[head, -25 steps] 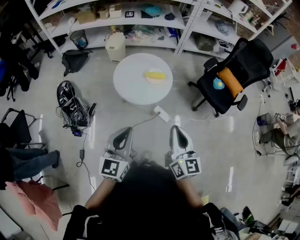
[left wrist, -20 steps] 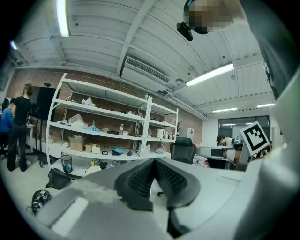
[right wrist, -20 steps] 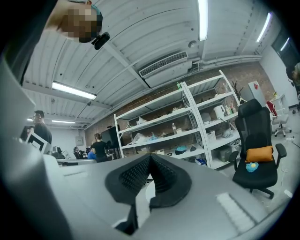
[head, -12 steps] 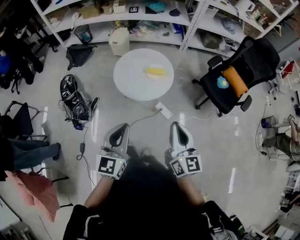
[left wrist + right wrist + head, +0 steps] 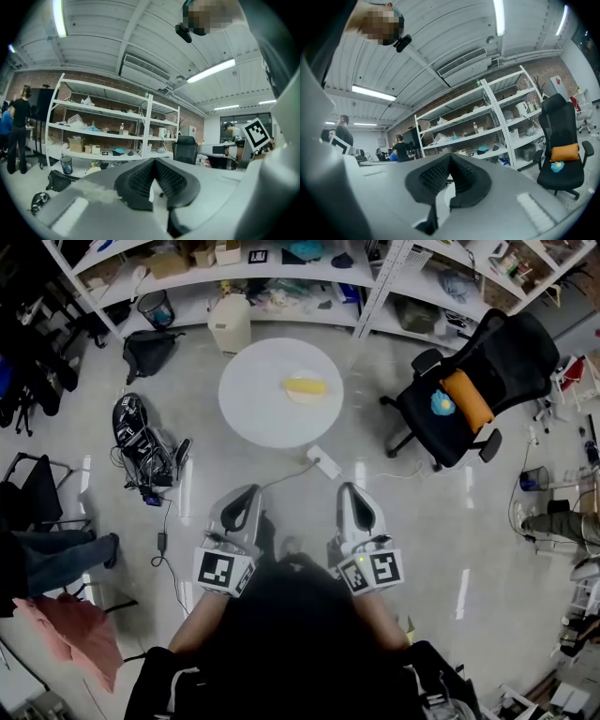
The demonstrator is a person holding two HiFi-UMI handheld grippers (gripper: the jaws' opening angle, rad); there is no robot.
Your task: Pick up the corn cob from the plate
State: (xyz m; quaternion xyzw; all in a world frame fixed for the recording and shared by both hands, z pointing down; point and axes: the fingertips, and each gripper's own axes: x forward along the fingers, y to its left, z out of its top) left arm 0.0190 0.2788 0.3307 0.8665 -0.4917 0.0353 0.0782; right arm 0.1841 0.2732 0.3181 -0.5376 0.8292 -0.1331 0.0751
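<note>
Head view: left tool (image 5: 249, 495) and right tool (image 5: 351, 491), jaws together and empty, creep nearer the counter (image 5: 253, 399); corn cob (image 5: 306, 386) lies untouched on its plate (image 5: 302, 400).

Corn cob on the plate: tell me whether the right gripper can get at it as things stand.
Probably not yet. The corn cob lies on the plate on the round table, well ahead of the right gripper, whose jaws are shut. Only floor and a power strip lie between.

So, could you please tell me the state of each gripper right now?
Left gripper: closed, holding nothing.
Right gripper: closed, holding nothing.
</note>
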